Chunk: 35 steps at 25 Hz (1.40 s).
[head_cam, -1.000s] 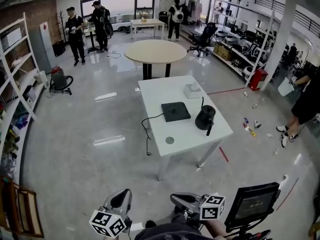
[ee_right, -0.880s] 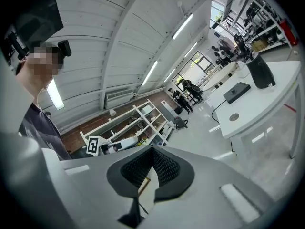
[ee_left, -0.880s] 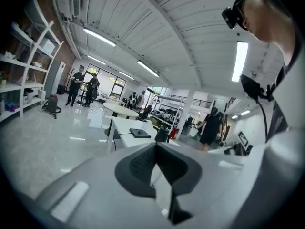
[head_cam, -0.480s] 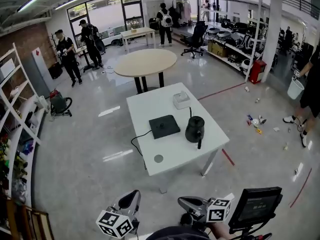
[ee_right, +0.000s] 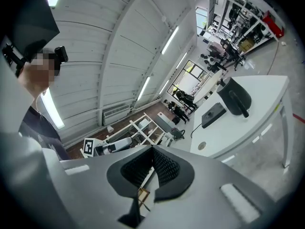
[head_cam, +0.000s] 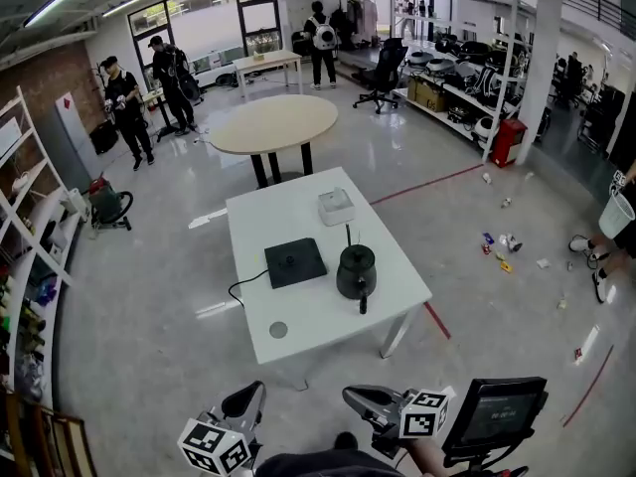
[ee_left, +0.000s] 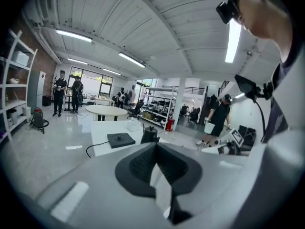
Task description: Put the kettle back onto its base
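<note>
Left claw and right claw are both closed on nothing and held low, well short of the white rectangular table, so no grasp is set up yet. A black electric kettle stands upright near the table's right edge, its handle toward the near edge. It is just beside the flat black square base, whose cord runs off the left edge.
</note>
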### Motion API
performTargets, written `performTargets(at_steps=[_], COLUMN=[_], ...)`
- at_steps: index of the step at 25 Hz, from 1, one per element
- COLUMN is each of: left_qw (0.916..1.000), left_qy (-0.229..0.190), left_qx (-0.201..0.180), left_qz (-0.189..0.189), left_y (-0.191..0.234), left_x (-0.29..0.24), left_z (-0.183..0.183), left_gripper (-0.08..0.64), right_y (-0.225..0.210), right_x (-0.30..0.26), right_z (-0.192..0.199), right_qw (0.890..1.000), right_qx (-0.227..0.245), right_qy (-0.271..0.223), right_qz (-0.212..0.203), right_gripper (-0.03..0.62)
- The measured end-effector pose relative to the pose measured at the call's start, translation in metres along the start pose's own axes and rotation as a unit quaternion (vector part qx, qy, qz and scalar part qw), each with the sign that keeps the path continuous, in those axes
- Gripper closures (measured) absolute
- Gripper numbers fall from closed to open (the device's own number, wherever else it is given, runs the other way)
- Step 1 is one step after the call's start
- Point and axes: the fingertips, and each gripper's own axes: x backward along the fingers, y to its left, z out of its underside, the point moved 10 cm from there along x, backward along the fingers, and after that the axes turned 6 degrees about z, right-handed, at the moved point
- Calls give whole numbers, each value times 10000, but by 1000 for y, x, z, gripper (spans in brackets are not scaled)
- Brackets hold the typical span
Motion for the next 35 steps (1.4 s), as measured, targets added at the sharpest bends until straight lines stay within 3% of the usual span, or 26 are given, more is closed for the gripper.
performTargets(at_steps=[4, 7, 10, 15, 27, 35], left_qw=[9999, 9999, 9997, 9997, 9967, 9931], left_qy=[110, 61, 58, -32, -589, -861], left_qx=[68, -129, -228, -43, 293, 219], left_qz=[-33, 94, 97, 223, 472, 761], left_y=[3, 8, 17, 48, 176, 251], left_x=[-13, -31, -33, -48, -54, -48], left_z=[5, -9, -14, -6, -36, -56], left_gripper=[558, 558, 558, 558, 558, 558], right_y=[-13, -16, -14, -19, -7, 7], right_x=[12, 15, 10, -2, -123, -198], right_z=[-13, -22, -15, -30, -56, -60], right_qw=[9994, 9984, 9981, 9954, 9918, 9886], right_qx=[5, -15, -120, 81, 172, 354], right_qy=[-225, -417, -373, -329, -123, 220], right_qz=[251, 384, 473, 891, 1261, 1444], right_gripper=[591, 591, 591, 589, 589, 590])
